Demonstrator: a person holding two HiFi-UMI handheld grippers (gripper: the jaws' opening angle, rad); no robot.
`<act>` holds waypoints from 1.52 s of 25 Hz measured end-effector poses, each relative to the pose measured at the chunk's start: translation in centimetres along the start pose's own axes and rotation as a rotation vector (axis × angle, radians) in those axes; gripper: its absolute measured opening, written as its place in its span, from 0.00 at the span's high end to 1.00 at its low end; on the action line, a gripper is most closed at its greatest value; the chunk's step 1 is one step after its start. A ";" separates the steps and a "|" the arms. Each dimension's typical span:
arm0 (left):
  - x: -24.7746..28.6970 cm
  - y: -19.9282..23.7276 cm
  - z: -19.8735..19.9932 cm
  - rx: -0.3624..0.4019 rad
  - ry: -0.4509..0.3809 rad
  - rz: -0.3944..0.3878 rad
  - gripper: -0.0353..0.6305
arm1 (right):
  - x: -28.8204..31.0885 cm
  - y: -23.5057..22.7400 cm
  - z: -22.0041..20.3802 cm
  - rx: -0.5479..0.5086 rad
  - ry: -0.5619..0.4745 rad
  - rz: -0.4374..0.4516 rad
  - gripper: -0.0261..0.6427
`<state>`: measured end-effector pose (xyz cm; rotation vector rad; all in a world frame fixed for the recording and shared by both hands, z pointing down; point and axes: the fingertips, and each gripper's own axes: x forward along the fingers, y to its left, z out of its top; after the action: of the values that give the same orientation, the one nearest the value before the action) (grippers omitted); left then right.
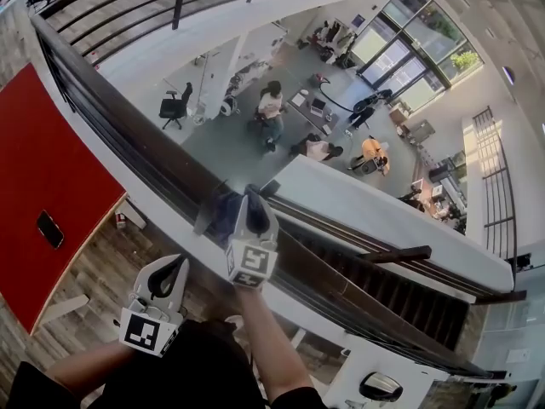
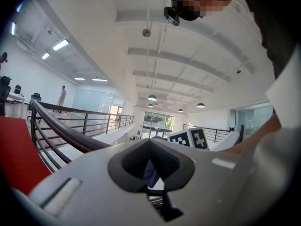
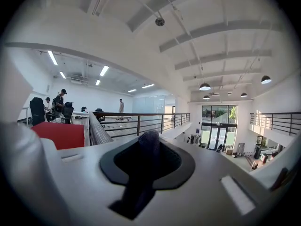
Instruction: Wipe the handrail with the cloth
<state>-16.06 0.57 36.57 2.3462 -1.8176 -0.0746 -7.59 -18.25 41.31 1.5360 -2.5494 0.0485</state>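
A dark handrail point(image 1: 128, 118) runs diagonally from upper left to lower right along a balcony edge. A dark blue cloth point(image 1: 218, 215) lies draped over it. My right gripper point(image 1: 253, 201) reaches over the rail and is shut on the cloth, which fills the gap between its jaws in the right gripper view point(image 3: 149, 147). My left gripper point(image 1: 173, 265) hangs lower and to the left over the wooden floor, apart from the rail, jaws together with nothing in them. In the left gripper view the handrail point(image 2: 61, 126) sweeps past on the left, with a scrap of cloth point(image 2: 150, 173) showing beyond the jaws.
A red tabletop point(image 1: 43, 169) with a black phone point(image 1: 49, 228) on it stands at the left. Beyond the rail is a drop to a lower floor with people at desks point(image 1: 315, 126). A stair railing point(image 1: 400, 254) descends at the right.
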 end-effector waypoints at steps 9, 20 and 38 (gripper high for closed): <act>0.3 -0.7 -0.3 0.004 0.003 -0.014 0.95 | 0.0 -0.9 -1.1 -0.058 0.071 -0.012 0.86; 0.1 -1.7 -0.5 -0.003 0.027 -0.050 0.95 | -2.0 -4.9 -1.4 -0.067 0.129 -0.114 0.86; 1.8 -4.6 -0.3 0.003 0.038 -0.161 0.95 | -4.0 -10.2 8.3 -0.002 -0.097 -0.211 0.86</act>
<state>-11.17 0.01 36.22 2.4744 -1.6107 -0.0477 2.24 -20.50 31.95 1.8388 -2.4401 -0.0564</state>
